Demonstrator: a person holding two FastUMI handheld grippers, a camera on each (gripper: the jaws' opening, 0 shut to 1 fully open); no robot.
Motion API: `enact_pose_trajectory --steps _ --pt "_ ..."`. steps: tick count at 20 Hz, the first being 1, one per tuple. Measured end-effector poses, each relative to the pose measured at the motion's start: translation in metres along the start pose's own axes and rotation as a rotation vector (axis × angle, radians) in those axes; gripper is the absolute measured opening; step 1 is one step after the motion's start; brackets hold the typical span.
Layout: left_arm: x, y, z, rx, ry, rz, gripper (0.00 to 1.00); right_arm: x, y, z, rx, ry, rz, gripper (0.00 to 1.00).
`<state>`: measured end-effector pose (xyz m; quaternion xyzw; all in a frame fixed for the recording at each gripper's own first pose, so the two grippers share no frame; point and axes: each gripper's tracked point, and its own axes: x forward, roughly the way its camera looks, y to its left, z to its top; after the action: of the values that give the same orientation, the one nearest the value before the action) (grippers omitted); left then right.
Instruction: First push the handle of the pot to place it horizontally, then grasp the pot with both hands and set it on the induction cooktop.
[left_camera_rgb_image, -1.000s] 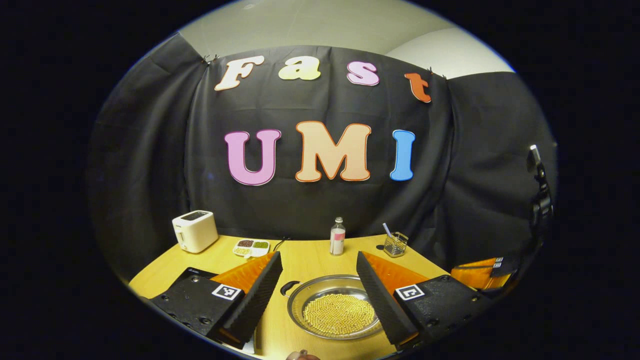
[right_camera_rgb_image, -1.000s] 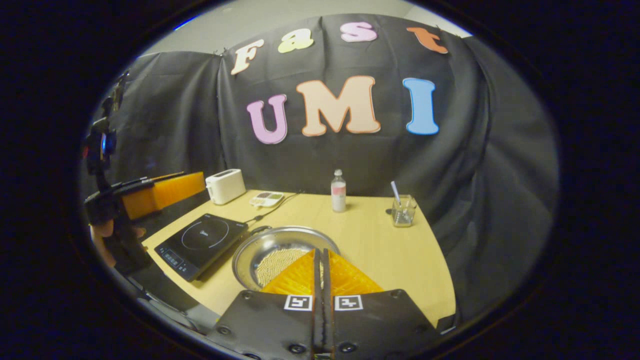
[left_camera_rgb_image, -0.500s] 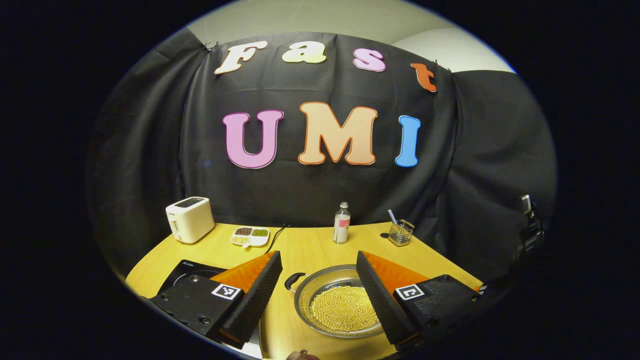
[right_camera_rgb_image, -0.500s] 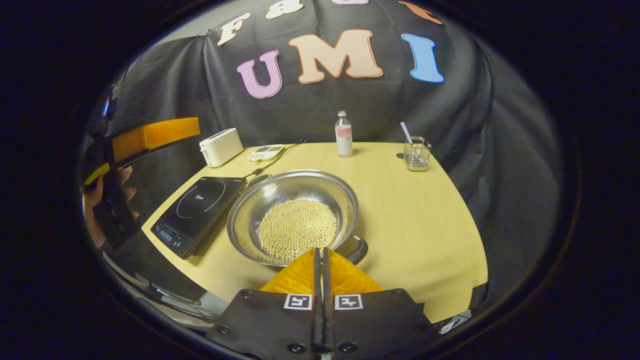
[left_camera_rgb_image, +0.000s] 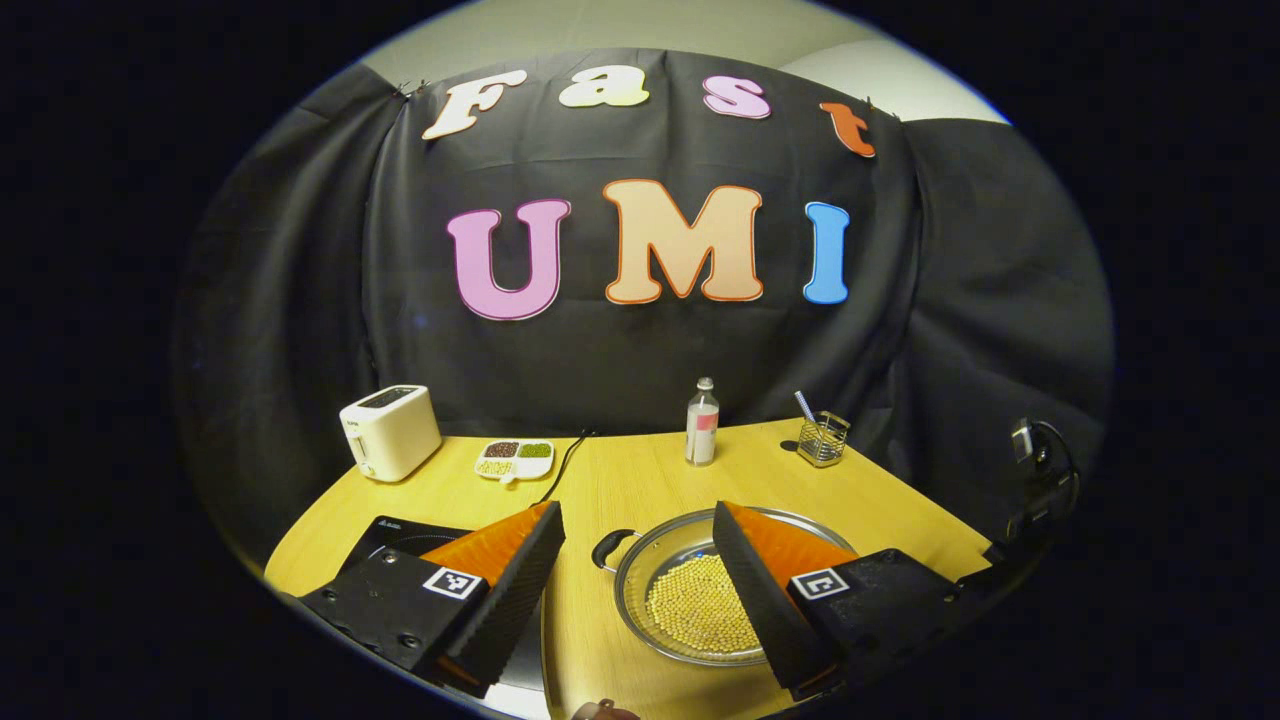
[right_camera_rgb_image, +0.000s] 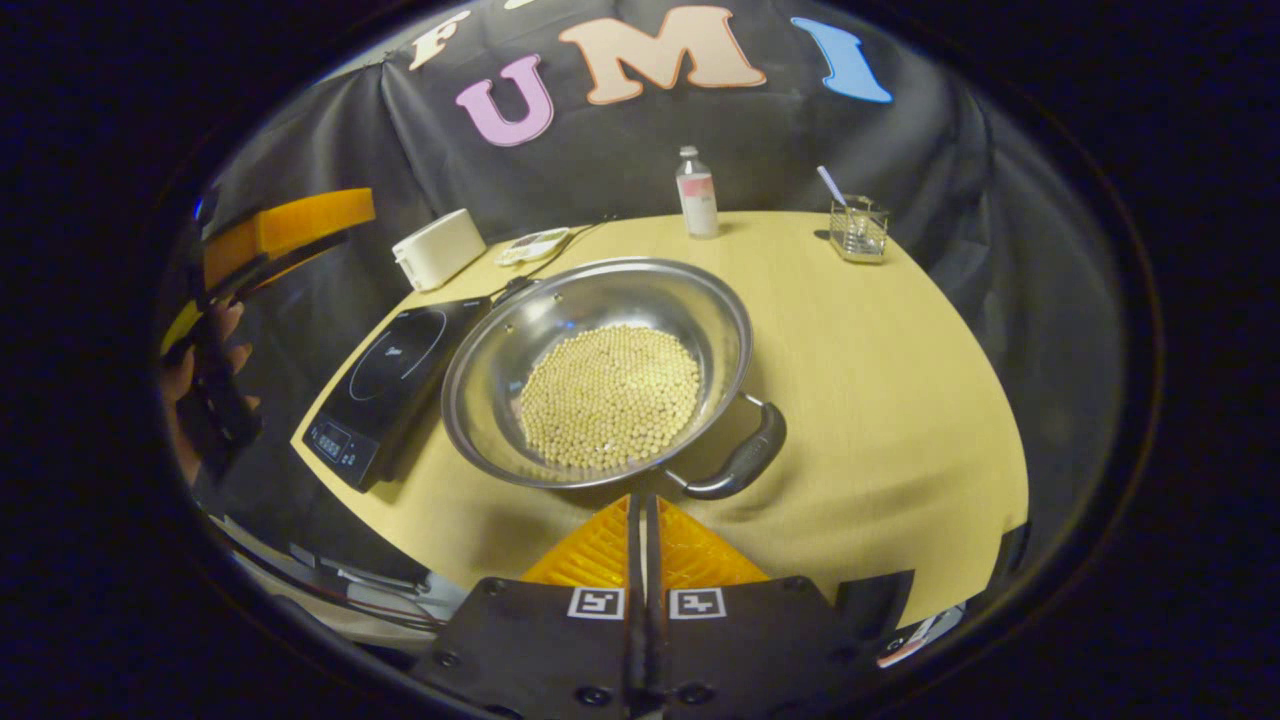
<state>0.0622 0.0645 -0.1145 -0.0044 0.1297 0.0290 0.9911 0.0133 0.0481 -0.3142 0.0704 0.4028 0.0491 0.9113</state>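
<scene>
A steel pot (right_camera_rgb_image: 600, 300) holding pale beads (right_camera_rgb_image: 610, 395) sits on the wooden table (right_camera_rgb_image: 880, 350), just right of the black induction cooktop (right_camera_rgb_image: 385, 375). One black pot handle (right_camera_rgb_image: 742, 462) points to the near right and the other handle (right_camera_rgb_image: 512, 290) lies at the far rim. My right gripper (right_camera_rgb_image: 640, 498) is shut and empty, its tips just short of the pot's near rim, left of the near handle. My left gripper (left_camera_rgb_image: 637, 515) is open above the table's front. The pot (left_camera_rgb_image: 690, 600) lies partly behind its right finger (left_camera_rgb_image: 760, 585), and the cooktop (left_camera_rgb_image: 385, 528) behind its left finger (left_camera_rgb_image: 515, 575).
At the back of the table stand a white toaster (left_camera_rgb_image: 390, 430), a small divided dish (left_camera_rgb_image: 515, 460), a bottle (left_camera_rgb_image: 702, 435) and a clear holder with a straw (left_camera_rgb_image: 825, 440). A cable (left_camera_rgb_image: 560, 465) runs from the cooktop. A hand (right_camera_rgb_image: 200, 370) holds the left gripper's body (right_camera_rgb_image: 285, 222).
My right gripper has risen and tilted down, so the whole pot and its near handle now show ahead of its tips. The left gripper has drifted slightly left. The pot looks unmoved.
</scene>
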Motion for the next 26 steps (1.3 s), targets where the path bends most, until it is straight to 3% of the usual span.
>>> enact_pose_trajectory --steps 10,26 --pt "0.0 0.024 -0.009 -0.018 0.031 0.067 0.97 0.015 -0.02 -0.001 -0.015 0.041 -0.019 0.02" --pt "-0.004 0.044 -0.016 -0.027 0.058 0.128 0.97 0.032 -0.067 0.028 -0.065 0.013 -0.084 0.02"
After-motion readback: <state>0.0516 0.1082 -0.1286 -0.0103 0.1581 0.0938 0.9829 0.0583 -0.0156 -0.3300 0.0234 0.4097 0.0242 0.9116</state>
